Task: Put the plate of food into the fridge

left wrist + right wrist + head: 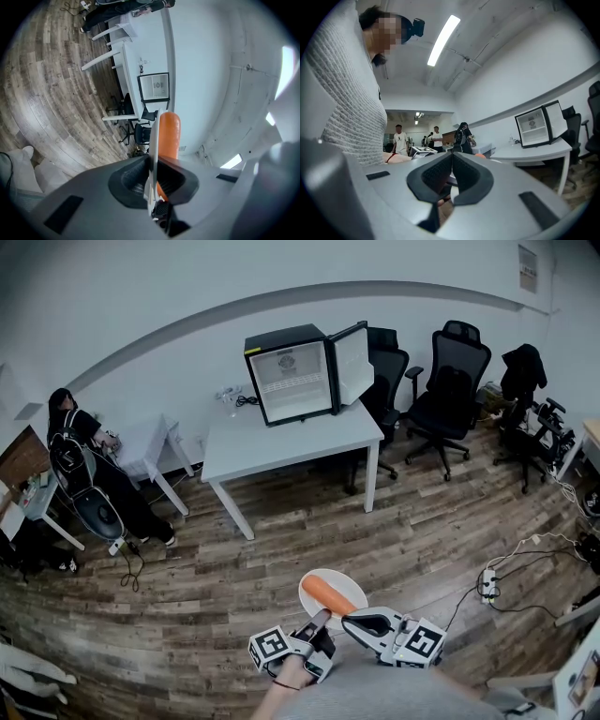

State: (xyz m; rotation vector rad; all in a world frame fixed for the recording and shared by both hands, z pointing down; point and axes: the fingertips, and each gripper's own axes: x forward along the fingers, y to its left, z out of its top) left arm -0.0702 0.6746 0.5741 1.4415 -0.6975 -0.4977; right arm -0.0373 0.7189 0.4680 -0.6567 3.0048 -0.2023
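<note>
The left hand-held gripper is clamped on the rim of the white plate, which is carried well apart from the open mini fridge on the desk. The right hand-held gripper has its jaws together and empty, just beside the rim. With one-edge support the plate may pivot, and the loose carrot would likely roll off. The floor cables pose a trip risk.

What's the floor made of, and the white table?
Floor: wood-look planks, brown, streaky grain and seams showing; real wood or laminate, can't tell. White table: smooth, matte white top, likely painted board; thin straight legs look like painted metal.
</note>
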